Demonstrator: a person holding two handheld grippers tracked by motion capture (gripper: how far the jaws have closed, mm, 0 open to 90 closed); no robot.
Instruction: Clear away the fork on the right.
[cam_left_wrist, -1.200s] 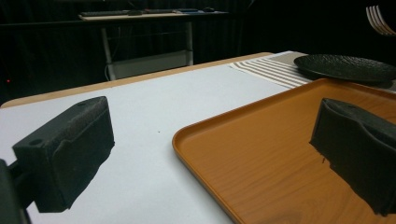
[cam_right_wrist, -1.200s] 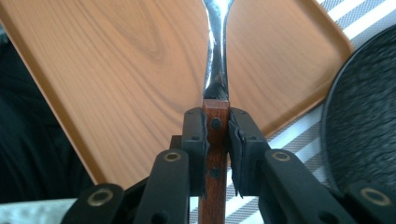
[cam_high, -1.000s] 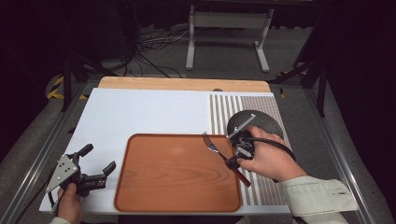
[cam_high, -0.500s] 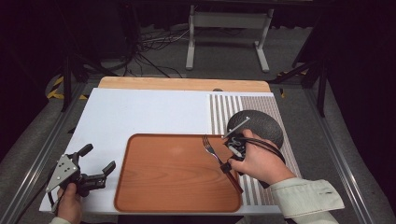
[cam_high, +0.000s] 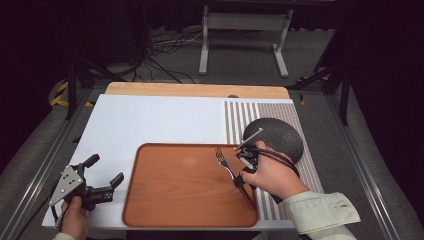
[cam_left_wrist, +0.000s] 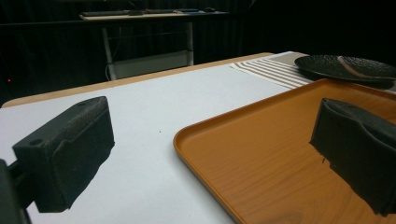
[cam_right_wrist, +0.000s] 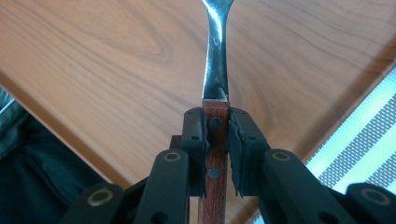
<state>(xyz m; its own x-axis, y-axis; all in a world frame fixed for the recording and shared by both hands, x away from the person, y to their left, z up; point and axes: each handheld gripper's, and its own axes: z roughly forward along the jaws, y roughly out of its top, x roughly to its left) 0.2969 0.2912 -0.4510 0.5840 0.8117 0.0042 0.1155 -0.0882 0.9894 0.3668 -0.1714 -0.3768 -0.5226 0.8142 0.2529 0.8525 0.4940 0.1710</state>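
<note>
The right gripper (cam_right_wrist: 216, 140) has the fork (cam_high: 226, 165) clamped. In the right gripper view the jaws press flat on both sides of the wooden handle, and the riveted wood runs straight up the middle between them. The steel neck rises past the pad tips, out over the orange-brown tray (cam_high: 185, 187).

From the high view, the fork sits over the tray's right-hand part, tines pointing toward the far edge and the handle slanting back to the near right corner, where the right hand (cam_high: 270, 175) wraps the gripper. Whether the tines rest on the tray surface or ride just above it is hard to tell from up here.

Just beyond that hand lies the dark round plate (cam_high: 277, 135) on the striped mat (cam_high: 240, 117), right beside the tray.

Over on the other side, the left gripper (cam_high: 102, 180) sits low at the tray's left rim, near the table's front edge. Its jaws stand wide apart with nothing between them, one over the white tabletop (cam_left_wrist: 154, 107), the other over the tray.
</note>
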